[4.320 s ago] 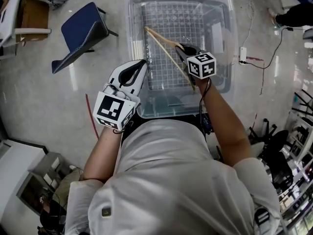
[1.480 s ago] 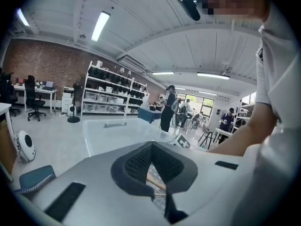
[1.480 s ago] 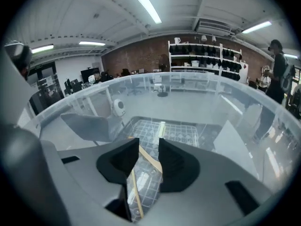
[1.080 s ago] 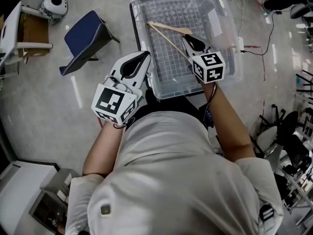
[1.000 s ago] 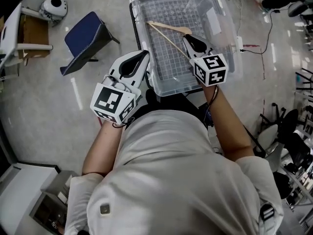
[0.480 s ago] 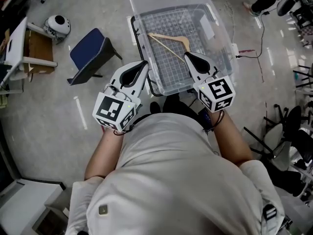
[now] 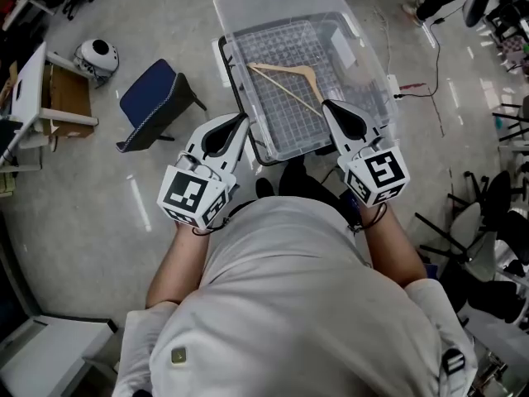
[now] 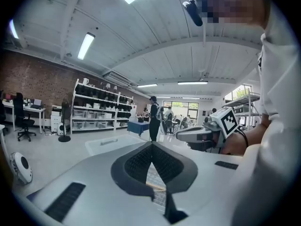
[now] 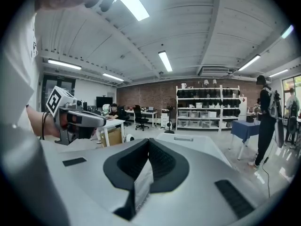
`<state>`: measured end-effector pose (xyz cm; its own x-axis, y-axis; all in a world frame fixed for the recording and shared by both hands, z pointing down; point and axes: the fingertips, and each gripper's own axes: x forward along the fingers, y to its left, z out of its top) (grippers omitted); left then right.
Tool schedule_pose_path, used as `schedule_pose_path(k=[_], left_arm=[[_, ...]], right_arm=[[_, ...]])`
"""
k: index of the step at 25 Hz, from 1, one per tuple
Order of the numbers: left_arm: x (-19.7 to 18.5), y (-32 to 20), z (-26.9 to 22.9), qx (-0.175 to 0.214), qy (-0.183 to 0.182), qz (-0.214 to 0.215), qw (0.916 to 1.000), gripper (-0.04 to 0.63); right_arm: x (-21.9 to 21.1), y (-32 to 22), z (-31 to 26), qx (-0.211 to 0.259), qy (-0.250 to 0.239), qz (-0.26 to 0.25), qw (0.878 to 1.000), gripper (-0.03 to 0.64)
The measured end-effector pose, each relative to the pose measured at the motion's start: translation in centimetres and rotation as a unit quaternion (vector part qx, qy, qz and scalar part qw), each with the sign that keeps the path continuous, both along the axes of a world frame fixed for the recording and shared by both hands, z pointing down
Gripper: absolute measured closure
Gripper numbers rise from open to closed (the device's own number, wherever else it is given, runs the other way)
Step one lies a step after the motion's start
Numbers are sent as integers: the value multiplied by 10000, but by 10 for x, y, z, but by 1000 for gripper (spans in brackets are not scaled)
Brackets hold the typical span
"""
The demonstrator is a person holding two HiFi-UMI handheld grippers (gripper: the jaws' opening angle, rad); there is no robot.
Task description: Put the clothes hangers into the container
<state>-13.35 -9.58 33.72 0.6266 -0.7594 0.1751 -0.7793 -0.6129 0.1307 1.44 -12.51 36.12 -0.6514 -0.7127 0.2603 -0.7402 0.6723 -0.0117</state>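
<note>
A wooden clothes hanger (image 7: 287, 83) lies flat inside the clear plastic container (image 7: 360, 71) on its gridded bottom, on the floor ahead of me. Both grippers are held over the container's near edge, apart from the hanger. My left gripper (image 7: 241, 120) is shut with nothing in it; in the left gripper view its jaws (image 8: 151, 146) meet, and a bit of the hanger (image 8: 156, 187) shows below them. My right gripper (image 7: 328, 105) is shut and empty too, and its jaws (image 9: 149, 143) are pressed together in its own view.
A blue chair (image 7: 154, 99) lies on the floor left of the container, with a white round device (image 7: 98, 57) and a cardboard box (image 7: 66, 91) beyond it. Cables and a power strip (image 7: 392, 83) run on the right. A person (image 9: 265, 121) stands by a blue table.
The right gripper let go of the hanger, which now lies in the container. It drew back toward my body and shut. The left gripper stayed shut.
</note>
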Motion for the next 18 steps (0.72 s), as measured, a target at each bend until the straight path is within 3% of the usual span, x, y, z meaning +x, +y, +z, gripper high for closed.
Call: schedule_pose_path(k=[11, 18], left_arm=[[33, 15, 3, -10, 16, 88, 10000, 578], [88, 20, -6, 40, -48, 47, 10000, 578]], right_arm=[[47, 24, -1, -15, -40, 221, 9997, 597], [96, 31, -11, 20, -149, 91, 9998, 597]])
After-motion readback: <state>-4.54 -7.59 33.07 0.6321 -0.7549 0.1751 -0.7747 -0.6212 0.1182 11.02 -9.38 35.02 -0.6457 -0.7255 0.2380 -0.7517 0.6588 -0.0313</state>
